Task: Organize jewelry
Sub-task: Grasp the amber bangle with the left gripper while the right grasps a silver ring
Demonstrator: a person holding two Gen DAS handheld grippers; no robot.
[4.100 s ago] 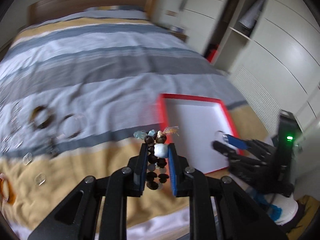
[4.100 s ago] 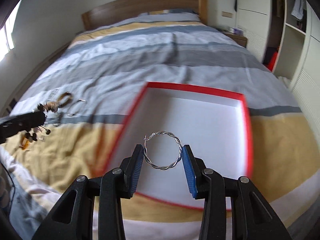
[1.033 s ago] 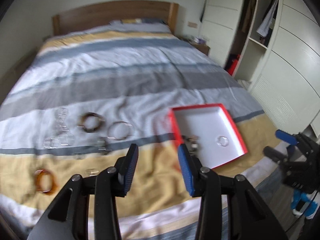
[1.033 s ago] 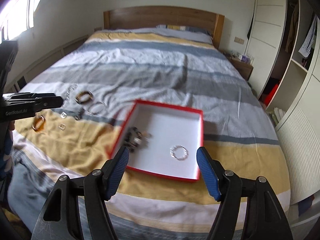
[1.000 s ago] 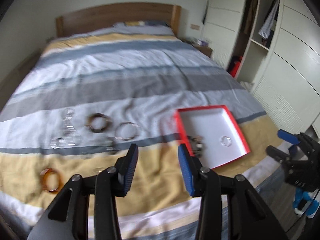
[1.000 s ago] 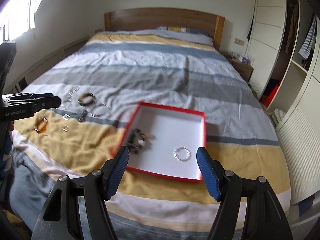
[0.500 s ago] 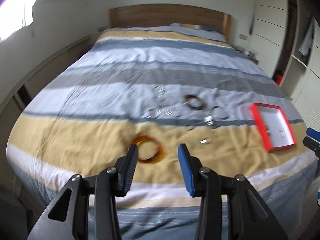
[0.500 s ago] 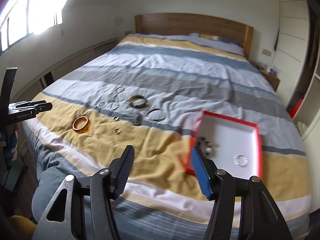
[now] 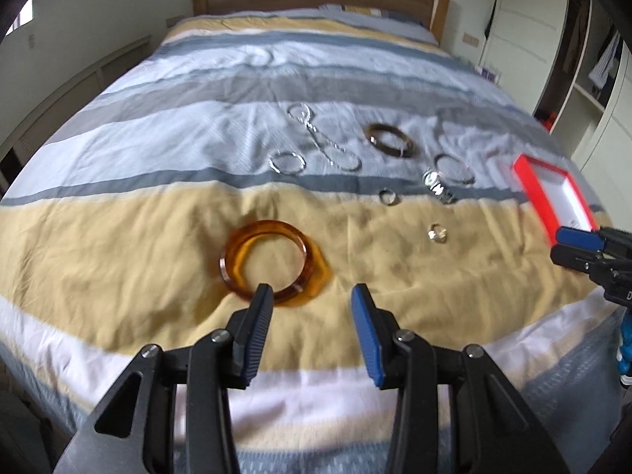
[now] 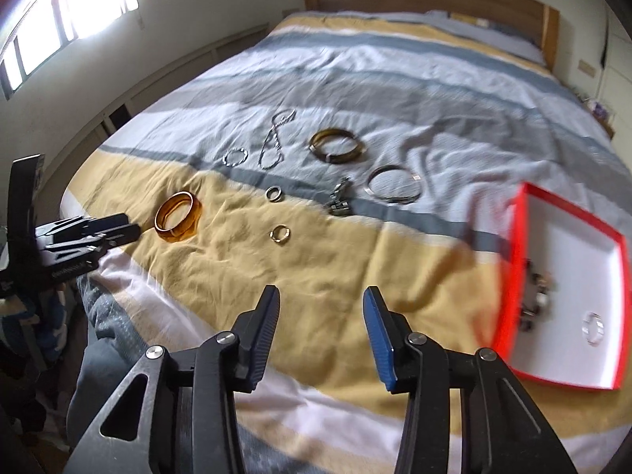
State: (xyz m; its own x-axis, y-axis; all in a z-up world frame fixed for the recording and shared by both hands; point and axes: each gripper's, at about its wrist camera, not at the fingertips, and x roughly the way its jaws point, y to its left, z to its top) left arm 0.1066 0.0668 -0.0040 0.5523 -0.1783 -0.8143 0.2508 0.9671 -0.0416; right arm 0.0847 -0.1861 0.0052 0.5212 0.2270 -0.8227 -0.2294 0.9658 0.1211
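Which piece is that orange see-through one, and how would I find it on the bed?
Look at the yellow band of the bedspread, at the end away from the red tray. The amber bangle lies there alone: thick, translucent orange, unlike the thin silvery pieces.

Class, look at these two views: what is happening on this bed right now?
A person with a gripper in each hand is sorting jewelry into a red tray. A beaded bracelet and a silver hoop already lie in it. The left gripper, open and empty, hangs by the amber bangle. The right gripper, its fingers just narrowing on nothing, faces the gold ring.
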